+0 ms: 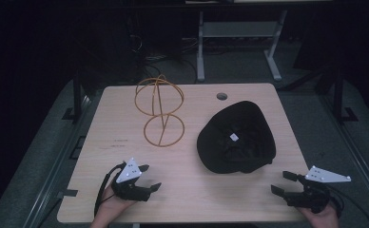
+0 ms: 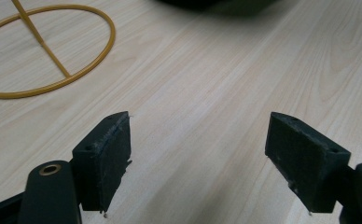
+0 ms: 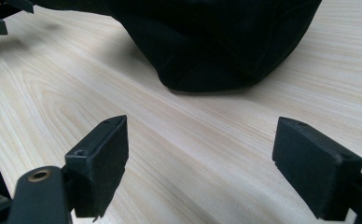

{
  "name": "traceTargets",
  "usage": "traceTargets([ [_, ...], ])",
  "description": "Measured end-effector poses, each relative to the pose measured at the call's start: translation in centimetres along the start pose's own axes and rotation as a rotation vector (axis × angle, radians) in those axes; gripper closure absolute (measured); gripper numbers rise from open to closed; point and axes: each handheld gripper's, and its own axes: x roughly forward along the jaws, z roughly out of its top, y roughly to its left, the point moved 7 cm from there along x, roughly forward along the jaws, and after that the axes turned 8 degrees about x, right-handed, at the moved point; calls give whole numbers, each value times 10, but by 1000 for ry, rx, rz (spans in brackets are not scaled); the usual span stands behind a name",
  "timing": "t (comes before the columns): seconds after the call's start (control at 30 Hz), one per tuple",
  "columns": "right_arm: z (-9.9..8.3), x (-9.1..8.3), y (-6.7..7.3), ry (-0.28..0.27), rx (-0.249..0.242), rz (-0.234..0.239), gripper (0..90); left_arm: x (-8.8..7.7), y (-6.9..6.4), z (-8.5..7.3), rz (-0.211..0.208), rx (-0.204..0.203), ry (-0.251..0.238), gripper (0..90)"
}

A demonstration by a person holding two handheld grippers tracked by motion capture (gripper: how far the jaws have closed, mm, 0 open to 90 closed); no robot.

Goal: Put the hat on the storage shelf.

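Black cap lies upside down on the light wood table, opening up, a small white label visible inside, right of centre and nearer the right gripper than the left. Gold wire hat stand sits left of the cap, well apart from it: a flat ring base on the table, a thin upright rod, and a ball-shaped cage of wire hoops on top, toward the far edge. Left gripper is at the near left of the table, held in the person's left hand, jaws spread wide with nothing between them, pointing roughly toward the cap. In the left gripper view the stand's ring base shows at upper left, the dark edge of the cap at the top, bare wood between the black pads. Right gripper is at the near right corner, held in the right hand, jaws also wide apart and empty, pointing left. In the right gripper view the cap lies just ahead of the jaws, not touching them, its rounded edge resting on the table; the left gripper shows small at top left. Round cable hole in the table near the far edge, beyond the cap.
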Motion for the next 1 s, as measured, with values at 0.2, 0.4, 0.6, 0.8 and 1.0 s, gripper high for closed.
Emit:
traceTargets([
  [0.2,-1,2,2,7,-11,3,179,2,-1,-3,-11,0,13,219],
  [0.4,2,1,4,-8,-4,8,179,1,-5,-3,-26,-5,6,219],
  [0.6,2,1,7,-8,-11,9,177,2,-12,7,-44,-3,-19,219],
  [0.8,3,-1,4,-16,-1,12,177,10,-22,15,-79,19,-11,219],
  [1.0,4,-4,4,-24,-5,9,177,22,-36,35,-122,56,-16,220],
])
